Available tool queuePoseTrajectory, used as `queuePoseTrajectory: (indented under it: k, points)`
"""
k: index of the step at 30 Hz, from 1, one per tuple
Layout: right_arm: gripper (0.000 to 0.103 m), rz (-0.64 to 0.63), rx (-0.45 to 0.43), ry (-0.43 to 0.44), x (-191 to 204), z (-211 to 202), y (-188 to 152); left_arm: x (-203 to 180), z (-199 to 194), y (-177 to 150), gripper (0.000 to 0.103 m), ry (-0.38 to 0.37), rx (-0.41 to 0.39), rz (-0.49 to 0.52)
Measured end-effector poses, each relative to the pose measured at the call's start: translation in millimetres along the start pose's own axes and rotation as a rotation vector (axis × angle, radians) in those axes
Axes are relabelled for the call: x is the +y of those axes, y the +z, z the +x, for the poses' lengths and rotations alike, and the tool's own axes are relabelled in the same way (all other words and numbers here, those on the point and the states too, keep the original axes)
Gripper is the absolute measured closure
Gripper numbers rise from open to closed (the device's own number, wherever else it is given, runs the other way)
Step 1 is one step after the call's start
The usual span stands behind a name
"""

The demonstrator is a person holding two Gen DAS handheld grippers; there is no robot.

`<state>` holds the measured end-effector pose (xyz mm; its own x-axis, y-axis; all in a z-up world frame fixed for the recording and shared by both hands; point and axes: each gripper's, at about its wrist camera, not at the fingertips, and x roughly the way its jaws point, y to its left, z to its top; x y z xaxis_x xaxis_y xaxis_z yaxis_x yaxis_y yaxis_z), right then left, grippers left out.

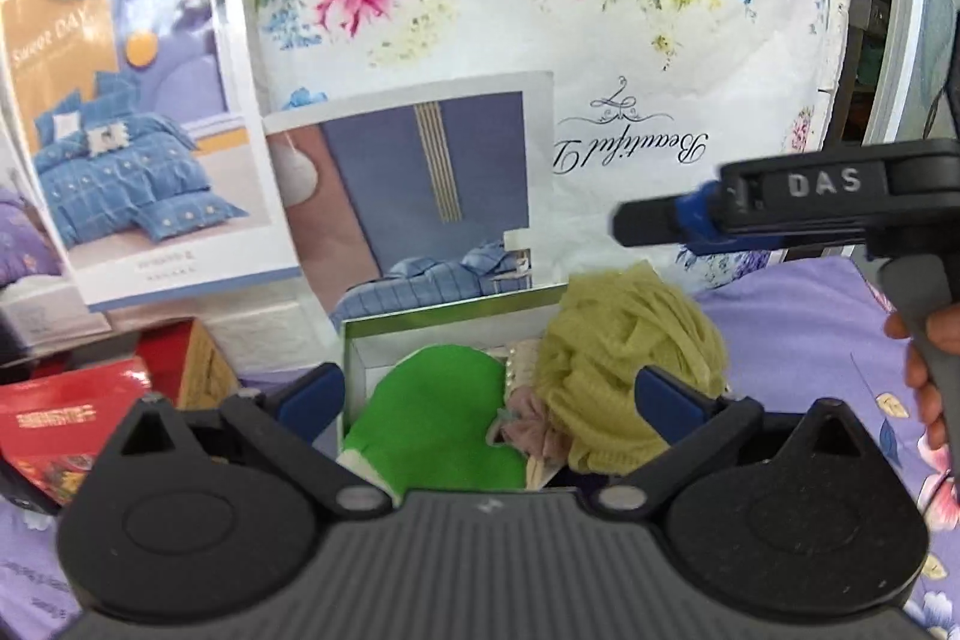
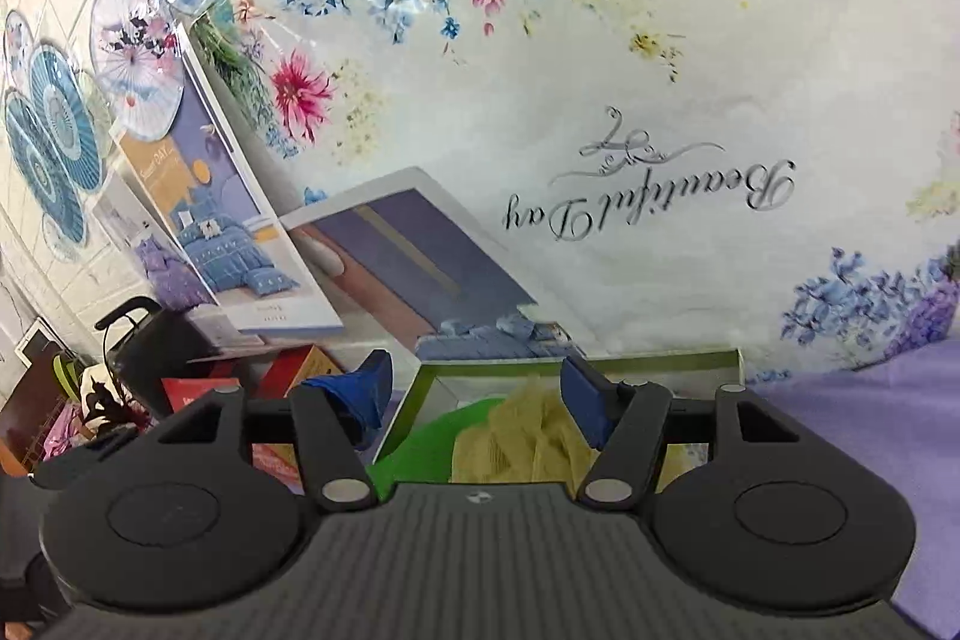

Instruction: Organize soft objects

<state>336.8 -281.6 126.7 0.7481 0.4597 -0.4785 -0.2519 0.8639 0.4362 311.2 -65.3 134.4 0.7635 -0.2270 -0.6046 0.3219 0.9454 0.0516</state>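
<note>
Box (image 1: 354,340), white with a green rim, sits open on a purple floral bedsheet (image 1: 798,340), just in front of a big floral bedding pack (image 1: 540,10) printed "Beautiful Day". Inside the box: bright green soft piece (image 1: 432,418) on the left, yellow-green mesh pouf (image 1: 624,340) on the right bulging over the rim, small pink fabric bit (image 1: 528,418) between them. Left gripper (image 1: 489,394) fingers spread wide, nothing gripped, straddling the box contents; right blue pad sits against the pouf's side. Right gripper (image 2: 474,400) fingers partly open, hovering over the same box (image 2: 660,359) with the pouf (image 2: 528,436) seen between them; cannot tell if the pads touch it. Person's hand (image 1: 930,370) holds the right gripper's handle at the left view's edge. Red cartons (image 1: 66,424) lie left of the box.
</note>
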Motion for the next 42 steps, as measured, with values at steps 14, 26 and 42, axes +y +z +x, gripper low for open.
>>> queuePoseTrajectory:
  k: [14,26,42]
  points:
    - [0.053,-0.110,0.025,-0.101,35,-103,-84,1,-143,-59,0.000,0.073,-0.084,0.010]
    - [0.051,0.020,-0.063,-0.230,91,-168,-240,4,-221,-182,0.000,0.147,-0.069,-0.076]
    - [0.051,0.096,-0.046,-0.479,97,-124,-364,6,-169,-293,0.000,0.252,0.043,-0.226]
